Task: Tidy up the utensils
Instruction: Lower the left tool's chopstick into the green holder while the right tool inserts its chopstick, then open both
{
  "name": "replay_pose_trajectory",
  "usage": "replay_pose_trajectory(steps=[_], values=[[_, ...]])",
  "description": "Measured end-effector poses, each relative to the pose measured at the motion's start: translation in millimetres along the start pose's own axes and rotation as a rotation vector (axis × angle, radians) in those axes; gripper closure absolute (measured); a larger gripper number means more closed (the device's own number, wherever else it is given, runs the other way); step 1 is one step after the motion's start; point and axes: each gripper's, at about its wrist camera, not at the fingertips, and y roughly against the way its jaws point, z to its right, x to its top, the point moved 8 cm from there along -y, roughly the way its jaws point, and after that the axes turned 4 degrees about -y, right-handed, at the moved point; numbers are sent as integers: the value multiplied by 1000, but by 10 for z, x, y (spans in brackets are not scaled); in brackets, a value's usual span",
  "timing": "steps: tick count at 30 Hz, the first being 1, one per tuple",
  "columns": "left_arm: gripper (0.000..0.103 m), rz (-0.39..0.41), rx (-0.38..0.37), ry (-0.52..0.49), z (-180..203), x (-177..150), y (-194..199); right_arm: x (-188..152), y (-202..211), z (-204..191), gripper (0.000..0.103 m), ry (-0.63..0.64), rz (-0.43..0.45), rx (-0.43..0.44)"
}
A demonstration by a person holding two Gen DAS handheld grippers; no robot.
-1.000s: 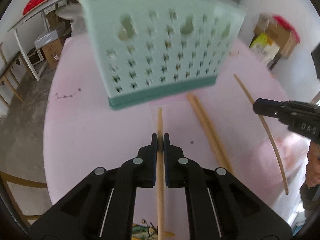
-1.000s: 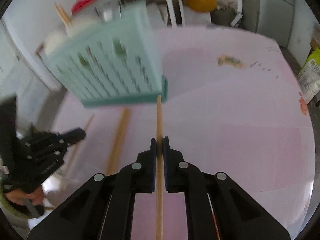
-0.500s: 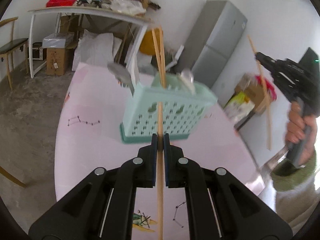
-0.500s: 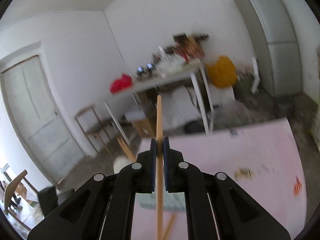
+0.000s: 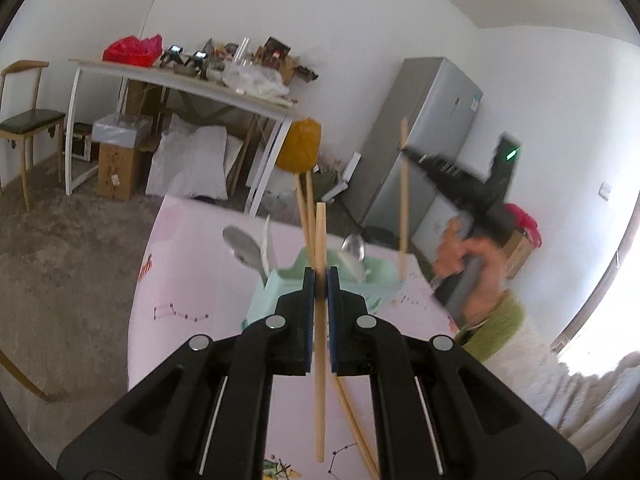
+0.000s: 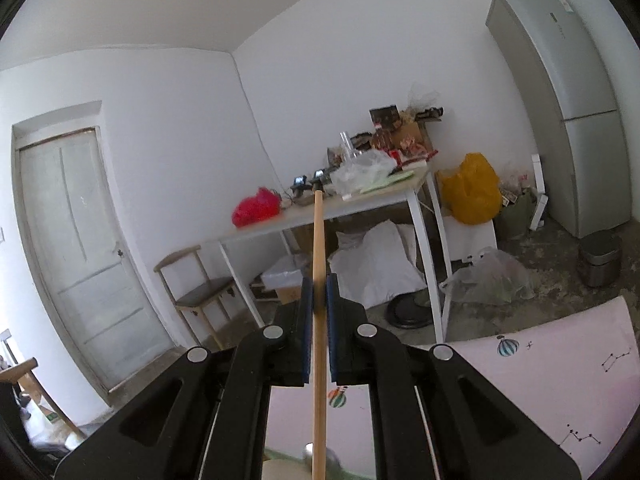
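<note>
Left hand-held gripper: clamped on a wooden chopstick, which stands upright between the pads and has its tip above the mint basket.

Right hand-held gripper: closed on a second chopstick – in the left wrist view it hangs just over the basket's right corner, stick vertical.

What changed: a second ago both sticks were low over the pink desk, level with the basket's wall; now both are raised and turned upright, and the right camera looks out at the room, not the desk.

Basket: on the desk, already holding two chopsticks, a large spoon and a smaller one.

Meaning for the task: I judge the pick-up done and the drop-in about to begin – each stick needs lowering into the basket before I let go.

Left over: another chopstick pair lies on the desk near me.
</note>
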Motion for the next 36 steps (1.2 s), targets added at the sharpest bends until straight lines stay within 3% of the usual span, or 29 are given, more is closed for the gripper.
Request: replay_pose_trajectory(steps=[10,19,26,36], values=[[98,168,-51,-71,347,712,163,-144,-288,230,96,0,-23,20],[98,272,-10,-101,492,1169,41,-400,-176,368,96,4,-55,51],[98,317,53,-127,524,1311,-163,-546,49,418,96,4,-71,68],[98,363,109,-175,604,1316,-351,-920,411,203,95,179,-119,-7]])
